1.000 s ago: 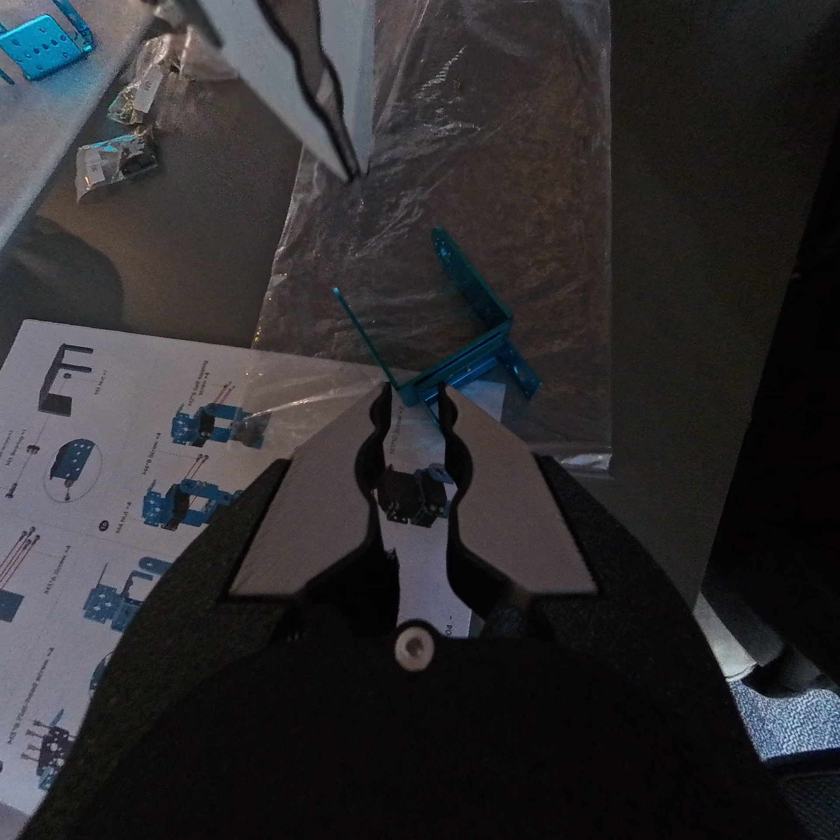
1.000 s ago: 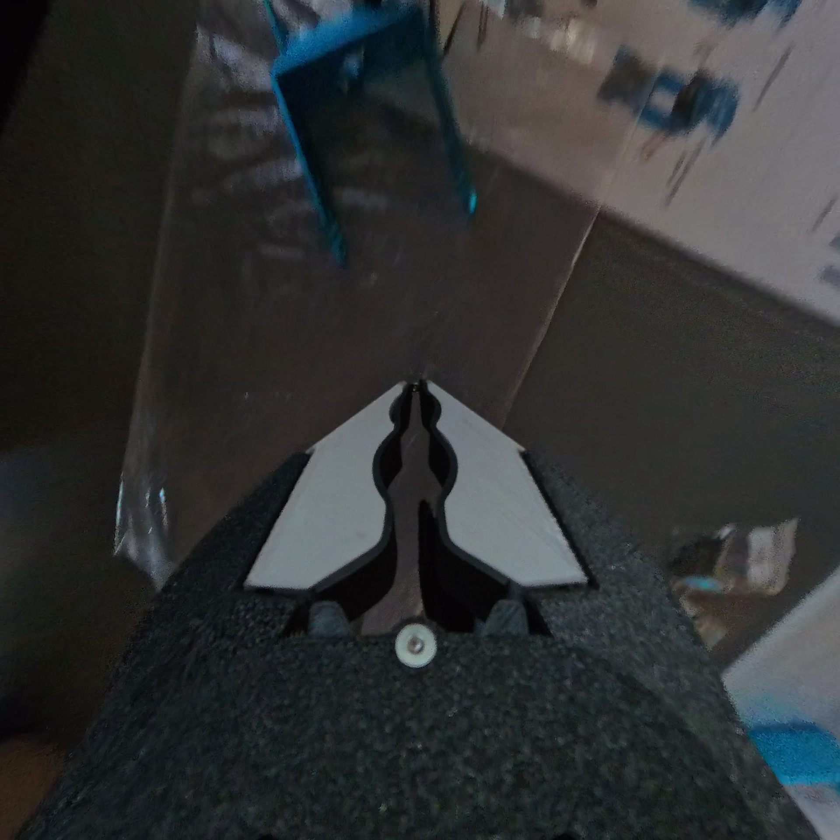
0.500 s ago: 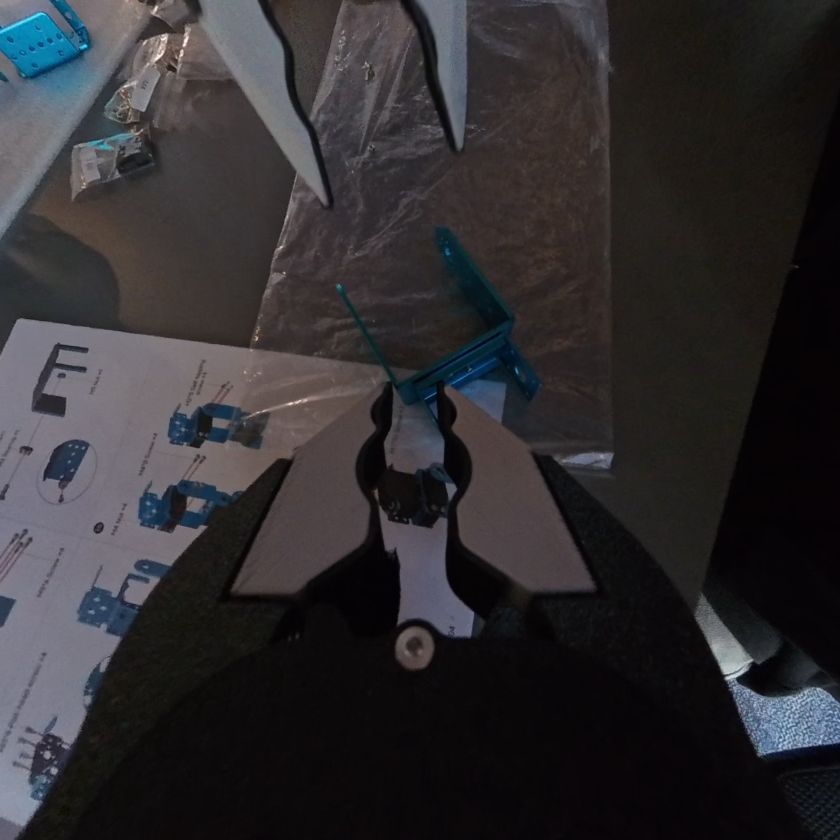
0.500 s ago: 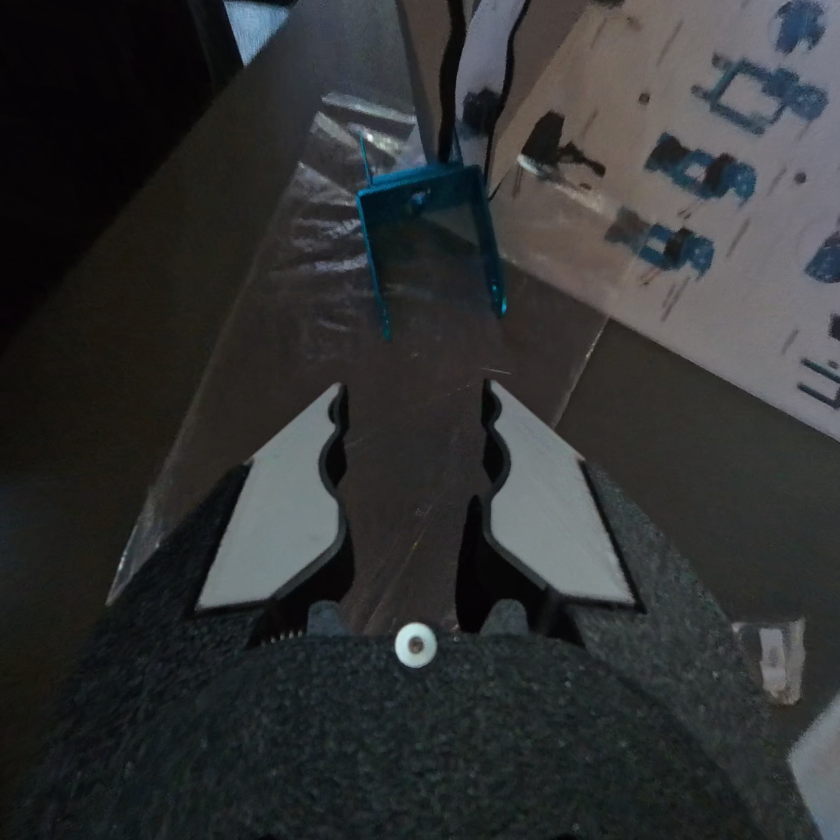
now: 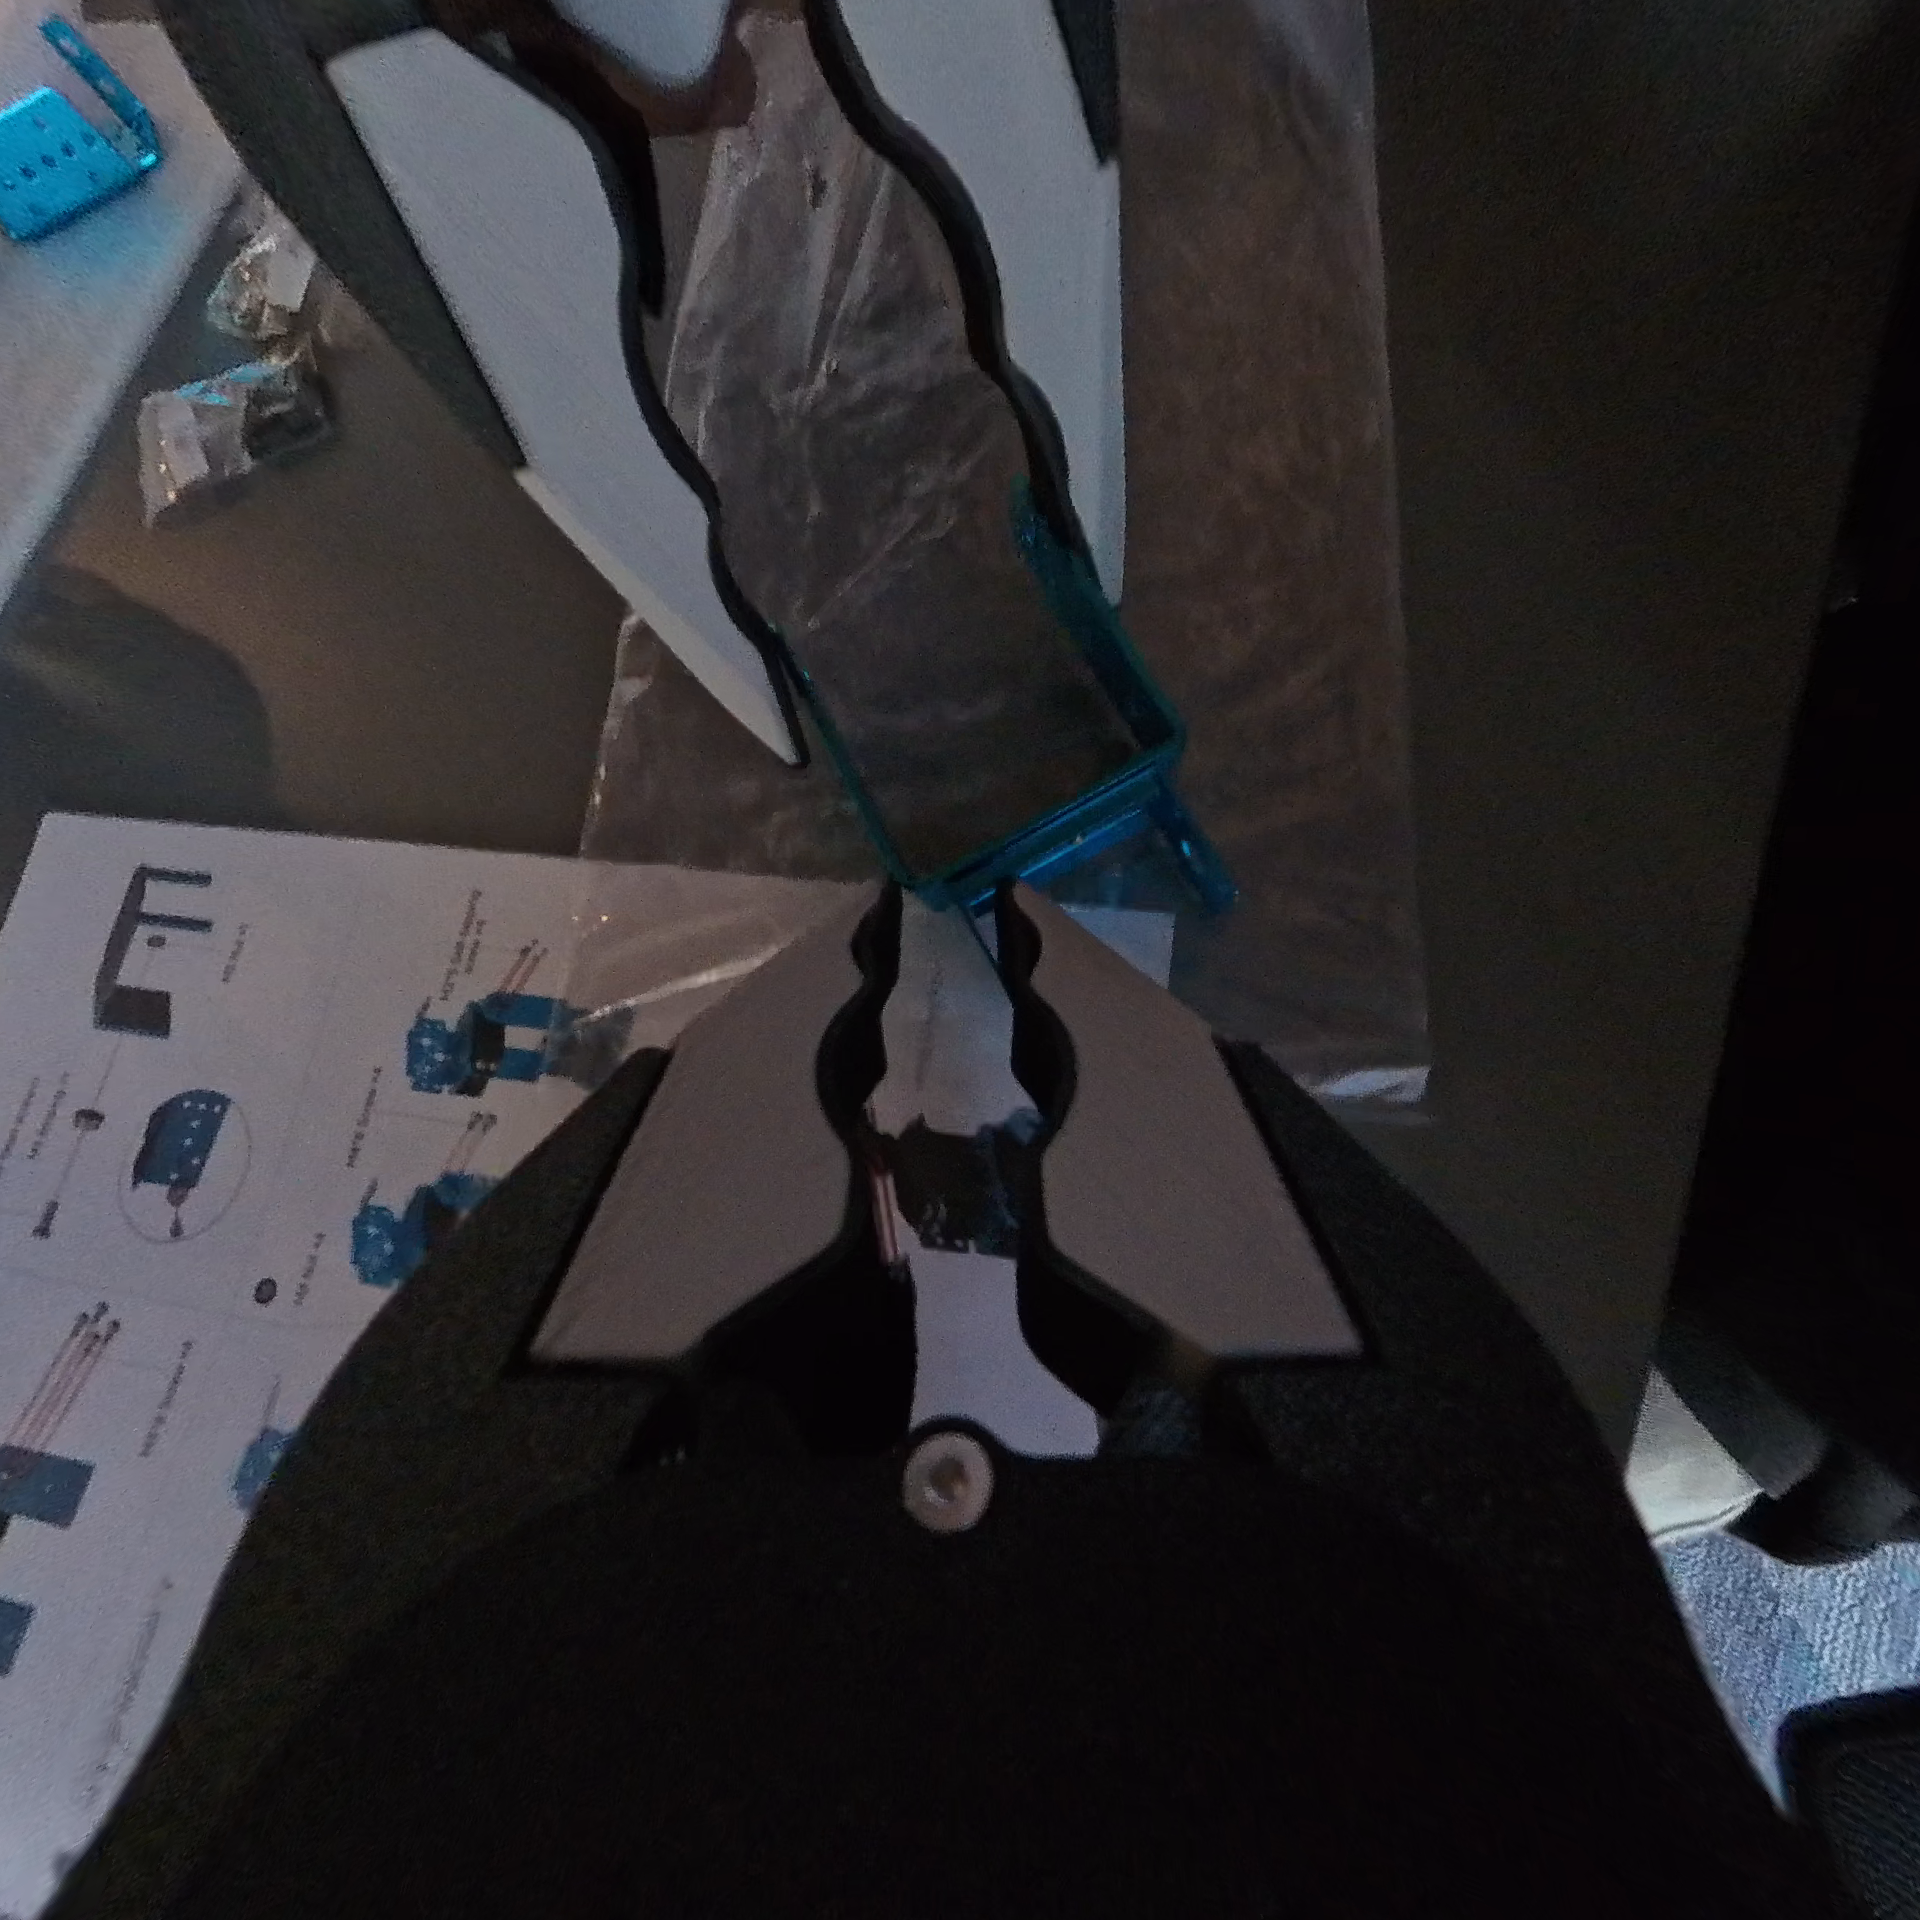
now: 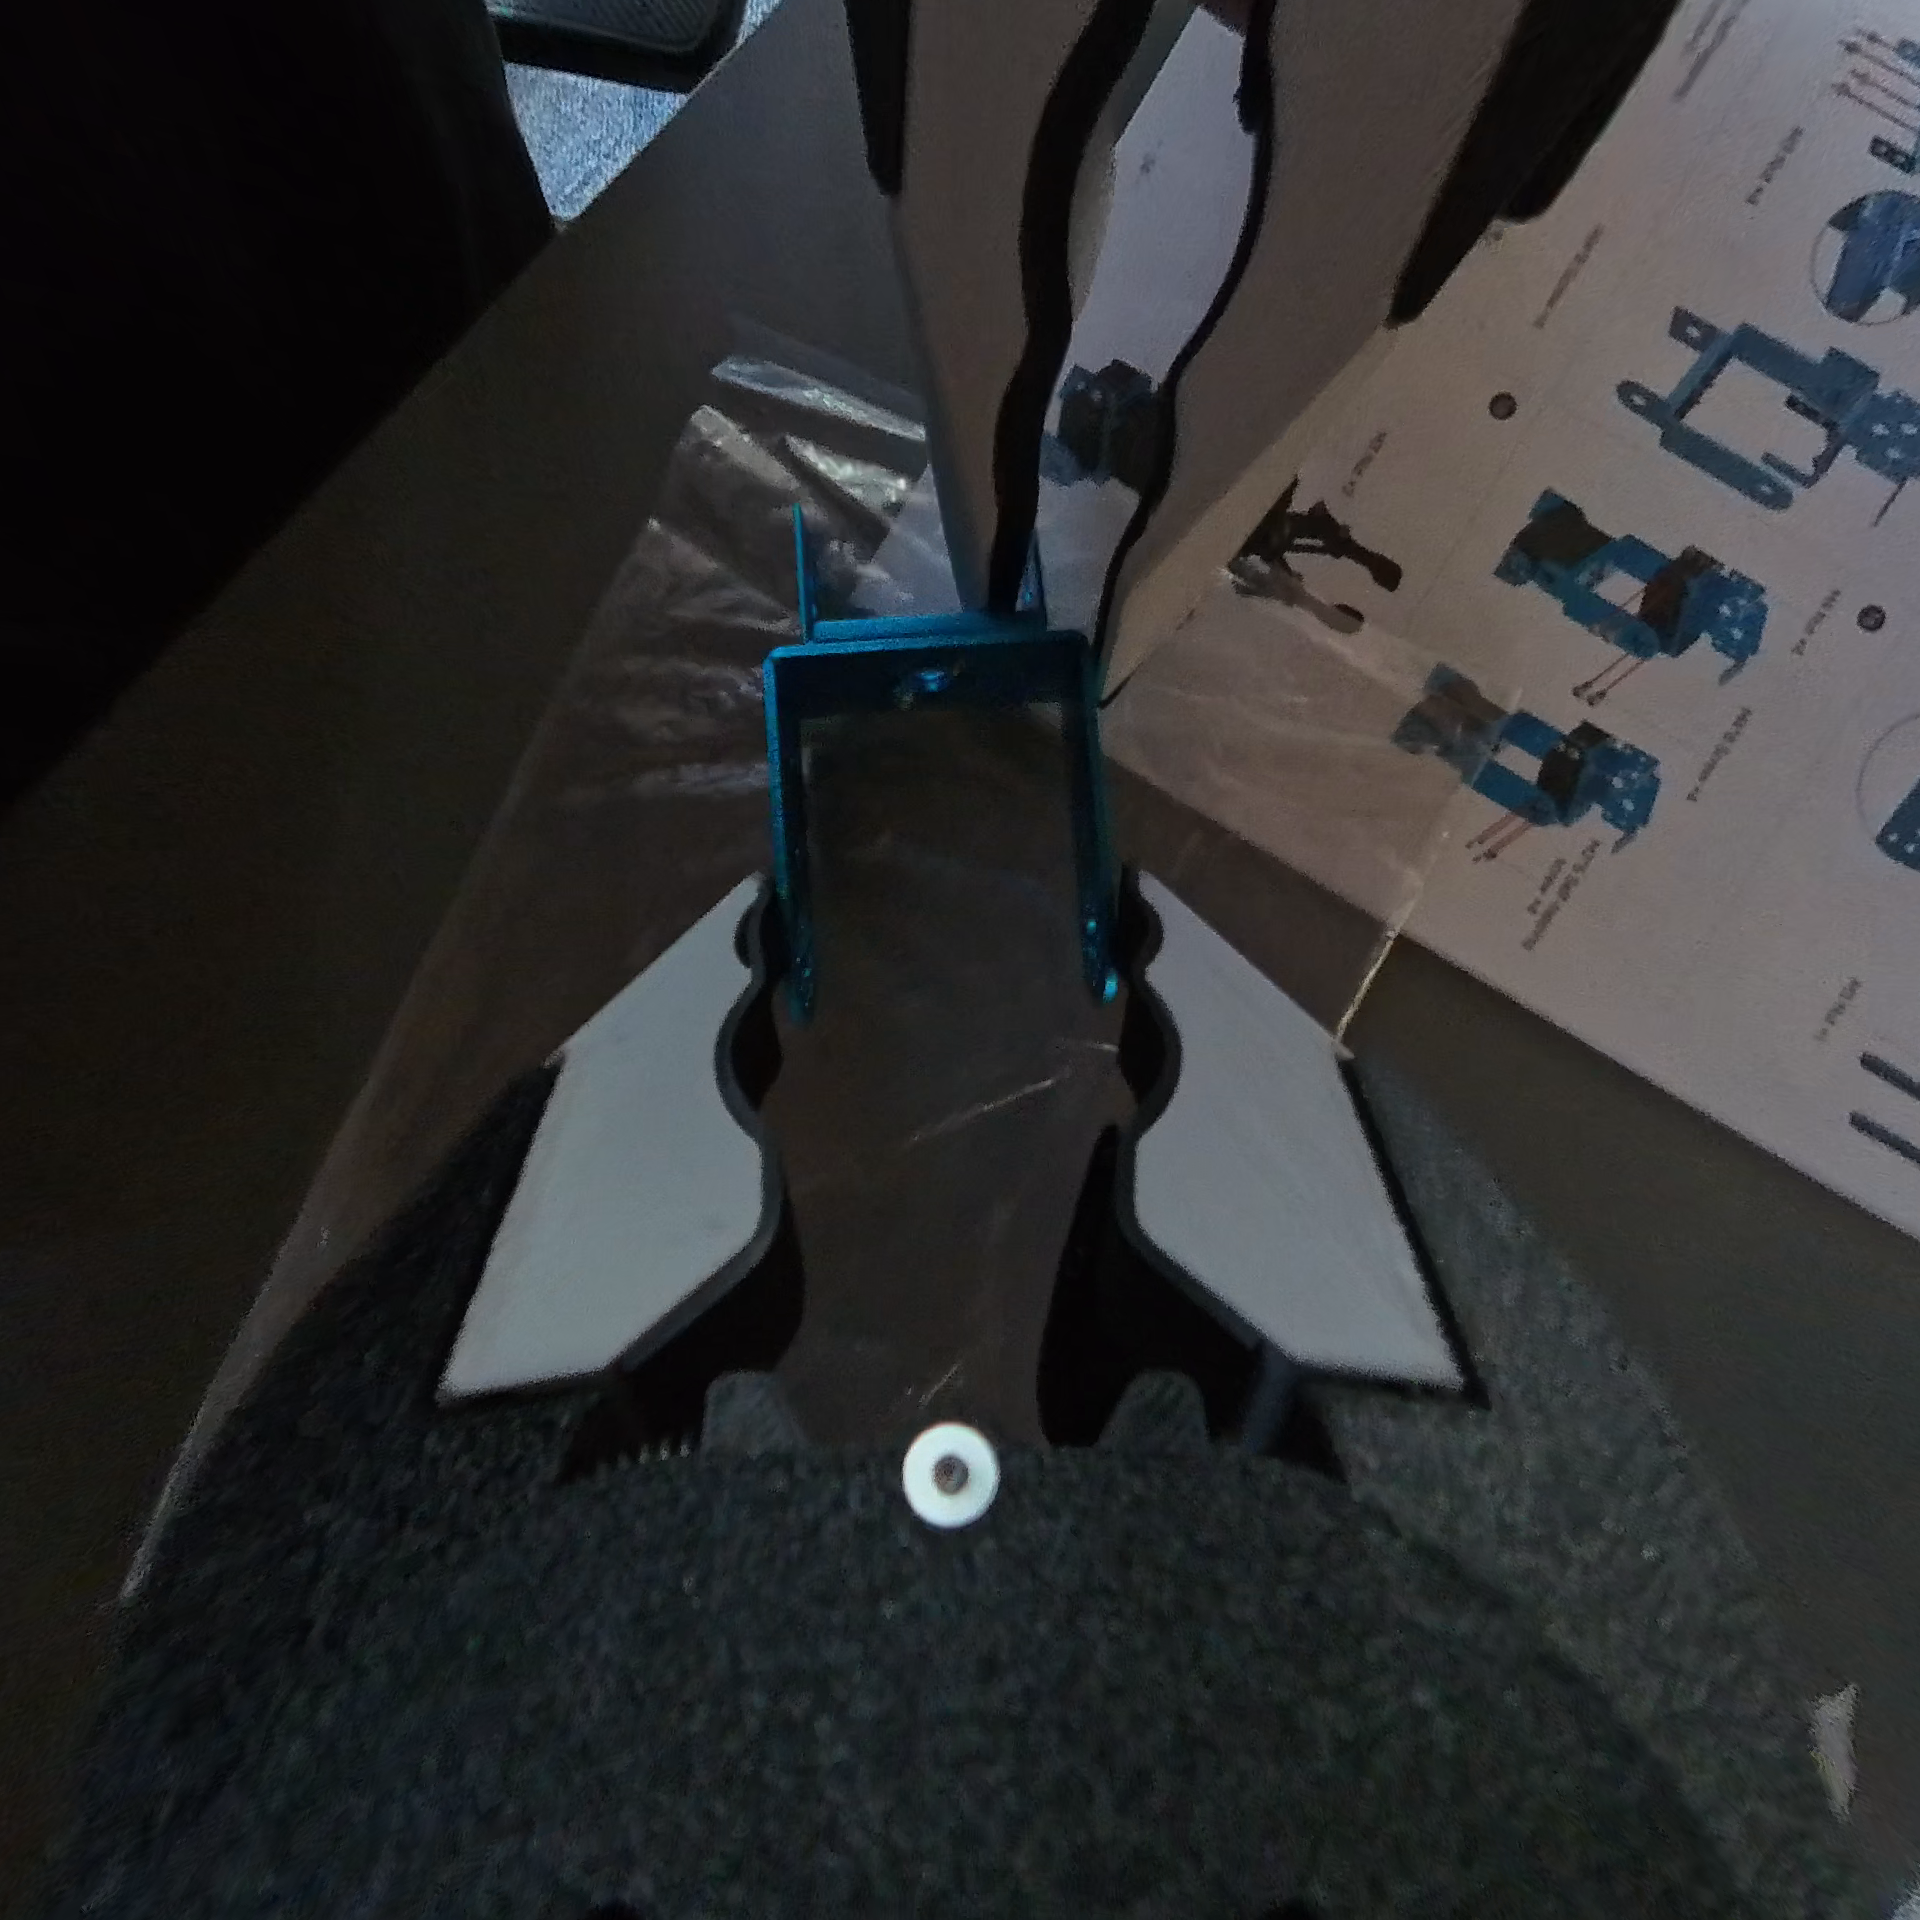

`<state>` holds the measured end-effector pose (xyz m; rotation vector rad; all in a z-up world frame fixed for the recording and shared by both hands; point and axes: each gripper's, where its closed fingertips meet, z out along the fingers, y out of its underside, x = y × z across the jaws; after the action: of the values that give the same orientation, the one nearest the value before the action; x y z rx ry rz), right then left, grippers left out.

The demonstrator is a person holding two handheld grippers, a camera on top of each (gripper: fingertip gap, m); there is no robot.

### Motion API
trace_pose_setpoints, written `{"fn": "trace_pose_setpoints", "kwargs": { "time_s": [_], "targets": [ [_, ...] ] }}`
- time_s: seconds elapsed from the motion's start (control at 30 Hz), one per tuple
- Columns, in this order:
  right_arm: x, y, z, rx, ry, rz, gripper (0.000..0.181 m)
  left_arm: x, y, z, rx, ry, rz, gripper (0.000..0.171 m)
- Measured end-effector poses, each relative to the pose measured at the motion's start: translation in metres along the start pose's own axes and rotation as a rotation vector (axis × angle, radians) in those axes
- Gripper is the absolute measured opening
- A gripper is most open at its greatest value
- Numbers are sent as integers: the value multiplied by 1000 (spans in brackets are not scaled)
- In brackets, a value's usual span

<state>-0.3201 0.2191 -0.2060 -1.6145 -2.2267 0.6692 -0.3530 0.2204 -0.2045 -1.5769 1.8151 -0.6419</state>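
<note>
1. A blue U-shaped metal bracket [image 6: 935, 665] stands on a clear plastic bag [image 5: 862, 436], its 2 arms reaching toward the right tongs and its cross-bar toward the left tongs.
2. The right tongs [image 6: 945, 935] are spread wide, 1 tip just outside each arm end of the bracket; whether the tips touch the metal cannot be told.
3. The left tongs [image 5: 940, 914] are narrowed but with a gap between the tips, set right at the cross-bar of the bracket; a firm grip cannot be confirmed.
4. The plastic bag lies flat on a dark surface [image 5: 1558, 520] and runs far past the bracket, with 1 corner over a printed sheet.
5. The white instruction sheet [image 5: 260, 1039], printed with blue part drawings, lies on the left in the left wrist view, under the left tongs.
6. Far left in that view lie small packets of parts [image 5: 223, 436] and another blue perforated bracket [image 5: 62, 166] on a pale board.
</note>
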Motion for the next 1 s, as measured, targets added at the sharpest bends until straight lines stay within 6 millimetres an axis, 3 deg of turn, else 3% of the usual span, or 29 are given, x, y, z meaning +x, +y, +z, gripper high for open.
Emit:
{"fn": "trace_pose_setpoints", "kwargs": {
  "time_s": [0.37,0.5,0.63,1.0],
  "targets": [
    [0,57,-23,-26,172,259,65,-33,-31,43,-93,166,226,16],
    [0,61,-28,37,190,338,66,-38,-35,51,-91,266,231,17],
    [-2,56,-27,61,182,326,67,-41,-32,52,-62,283,228,32],
    [-4,57,-25,50,162,332,64,-38,-27,48,57,293,213,32]
  ]
}}
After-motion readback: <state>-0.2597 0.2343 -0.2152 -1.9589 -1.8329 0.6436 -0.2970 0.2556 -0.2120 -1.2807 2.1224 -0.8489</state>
